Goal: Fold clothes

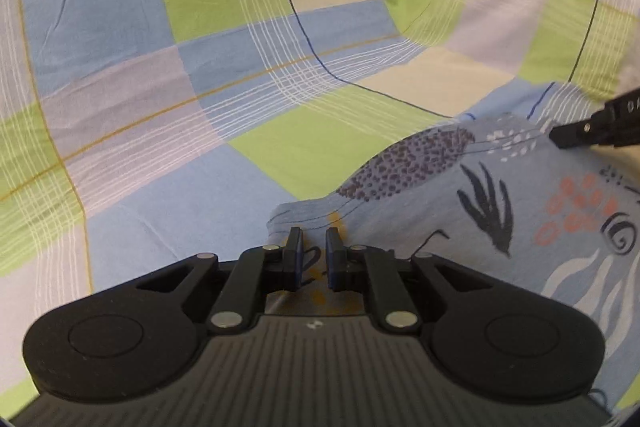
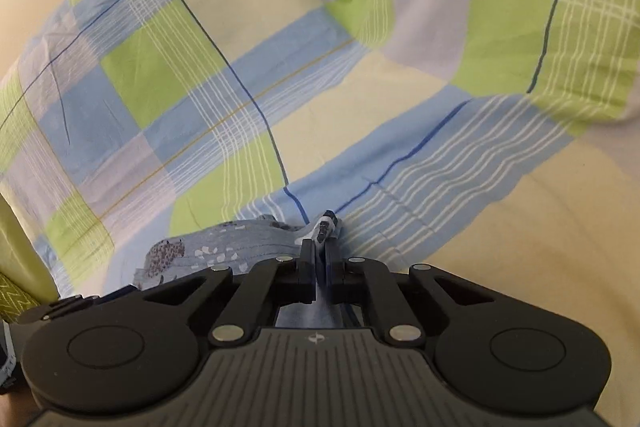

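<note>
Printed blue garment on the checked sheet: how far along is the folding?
Early. Nothing looks folded yet: the printed garment lies spread over the checked sheet. In hand: the right gripper is shut on one edge; the left gripper sits slightly parted over another edge. Every fold is left.

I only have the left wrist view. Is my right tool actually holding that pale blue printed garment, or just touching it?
Observer: Holding. The right tool is pinched shut on an edge of the pale blue printed fabric garment; a bit pokes past the tips.
Operator: What's to its right?
Observer: The checked green, blue and cream bedsheet ends there, baring a plain cream surface.
Operator: Anything else nearby?
Observer: A green zigzag-patterned cloth at the far left edge.
</note>
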A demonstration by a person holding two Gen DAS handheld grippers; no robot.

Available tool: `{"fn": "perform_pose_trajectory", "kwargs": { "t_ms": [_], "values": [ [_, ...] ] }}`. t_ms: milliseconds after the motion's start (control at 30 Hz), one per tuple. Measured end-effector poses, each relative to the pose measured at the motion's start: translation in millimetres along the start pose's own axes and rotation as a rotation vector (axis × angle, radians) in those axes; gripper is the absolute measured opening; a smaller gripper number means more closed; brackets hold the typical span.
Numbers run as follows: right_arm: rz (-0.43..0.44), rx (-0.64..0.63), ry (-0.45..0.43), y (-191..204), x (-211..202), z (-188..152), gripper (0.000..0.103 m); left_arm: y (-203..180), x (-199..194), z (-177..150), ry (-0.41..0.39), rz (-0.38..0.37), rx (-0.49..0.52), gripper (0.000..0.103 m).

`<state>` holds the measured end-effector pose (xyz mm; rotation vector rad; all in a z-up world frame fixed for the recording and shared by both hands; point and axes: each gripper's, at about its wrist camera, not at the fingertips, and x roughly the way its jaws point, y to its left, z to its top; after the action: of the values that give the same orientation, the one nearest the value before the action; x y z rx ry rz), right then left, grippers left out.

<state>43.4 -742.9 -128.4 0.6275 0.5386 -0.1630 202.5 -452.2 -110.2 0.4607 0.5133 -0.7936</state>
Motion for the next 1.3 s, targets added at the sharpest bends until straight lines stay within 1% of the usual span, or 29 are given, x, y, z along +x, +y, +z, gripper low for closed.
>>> {"fn": "perform_pose_trajectory", "kwargs": {
  "t_ms": [67,133,267,300,333,400,433,467,500,567,633,667,700,733,767,833,900,967,1067,1300],
  "values": [
    [-0.028,-0.054,-0.029,7.5,-2.1,2.9,0.004,4.6,2.7,-0.8,0.010,0.027,-0.018,0.010],
    [-0.045,-0.079,-0.046,10.0,0.0,5.8,0.004,8.5,6.1,-3.5,0.019,0.050,-0.030,0.010],
    [-0.074,-0.060,-0.016,0.2,12.6,0.5,0.003,13.0,8.2,-5.1,0.019,0.046,-0.052,0.010],
    [-0.085,-0.071,-0.016,-1.3,13.7,-1.3,0.000,12.7,8.0,-4.6,0.021,0.047,-0.051,0.010],
    [-0.097,-0.085,-0.021,-1.1,12.2,-2.1,0.000,11.9,7.6,-4.2,0.022,0.051,-0.046,0.011],
    [-0.149,-0.120,-0.036,3.3,5.3,-2.5,0.004,10.7,6.8,-2.9,0.026,0.064,-0.039,0.012],
    [-0.192,-0.151,-0.054,7.5,0.2,-2.3,0.010,10.1,5.7,-2.2,0.027,0.073,-0.037,0.012],
    [-0.231,-0.187,-0.076,13.6,-5.5,-2.4,0.013,9.5,4.2,-1.5,0.028,0.083,-0.036,0.012],
    [-0.254,-0.231,-0.104,21.7,-12.4,-2.8,0.013,8.9,2.7,-0.8,0.029,0.093,-0.035,0.012],
    [-0.242,-0.327,-0.153,40.2,-28.0,-5.2,0.014,6.8,-0.4,1.1,0.028,0.092,-0.040,0.012],
    [-0.187,-0.421,-0.165,62.7,-38.4,-11.4,0.014,1.7,-2.7,3.9,0.020,0.084,-0.034,0.012],
    [-0.146,-0.452,-0.149,71.8,-39.5,-15.2,0.015,-1.3,-3.4,5.6,0.017,0.074,-0.030,0.012],
    [-0.106,-0.474,-0.123,79.4,-38.4,-19.3,0.021,-4.7,-3.6,6.8,0.015,0.063,-0.025,0.012],
    [-0.067,-0.485,-0.084,84.6,-33.8,-23.7,0.024,-8.5,-3.2,7.5,0.017,0.053,-0.017,0.012],
    [-0.036,-0.493,-0.045,88.8,-27.7,-28.2,0.024,-12.4,-2.5,7.9,0.019,0.044,-0.007,0.012],
    [-0.008,-0.504,0.031,93.0,-11.2,-36.4,0.024,-18.4,-1.1,8.2,0.023,0.031,0.009,0.012],
    [-0.014,-0.517,0.080,91.9,2.6,-41.2,0.024,-20.6,0.8,8.3,0.027,0.028,0.014,0.012],
    [-0.025,-0.512,0.096,86.5,12.5,-41.9,0.024,-19.9,2.6,8.1,0.032,0.023,0.007,0.012],
    [-0.050,-0.503,0.078,81.6,14.1,-37.4,0.020,-18.1,3.9,8.0,0.036,0.021,-0.002,0.012],
    [-0.162,-0.468,0.029,72.5,2.7,-27.3,0.022,-17.6,0.9,9.0,0.034,0.019,0.005,0.012]
  ]
}}
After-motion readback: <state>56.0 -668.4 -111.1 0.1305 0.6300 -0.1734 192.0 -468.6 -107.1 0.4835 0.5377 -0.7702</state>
